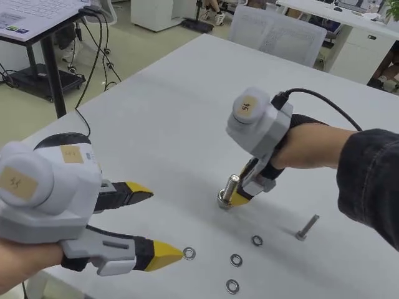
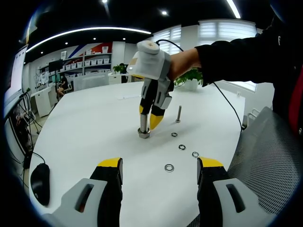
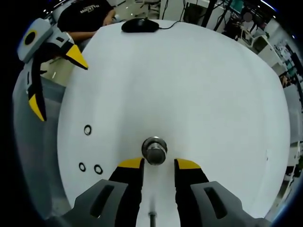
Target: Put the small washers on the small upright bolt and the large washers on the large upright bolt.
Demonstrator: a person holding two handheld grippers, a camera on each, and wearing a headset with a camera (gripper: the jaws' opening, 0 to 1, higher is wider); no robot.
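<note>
— Washers (image 1: 235, 260), head view?
— Four lay flat on table (image 1: 156, 124); nearest just off left gripper (image 1: 165, 224), jaws spread. Stickers (image 1: 246, 106) illegible.
— Left gripper view?
— Right gripper (image 2: 147, 118) straddled the upright bolt (image 2: 143, 128).
— Right gripper view?
— Bolt stood vertical between its tips; clamped or not, undetermined.

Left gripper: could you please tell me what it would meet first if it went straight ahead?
Probably the nearest washer, lying ahead between the left gripper's open jaws; its height above the table is unclear.
</note>
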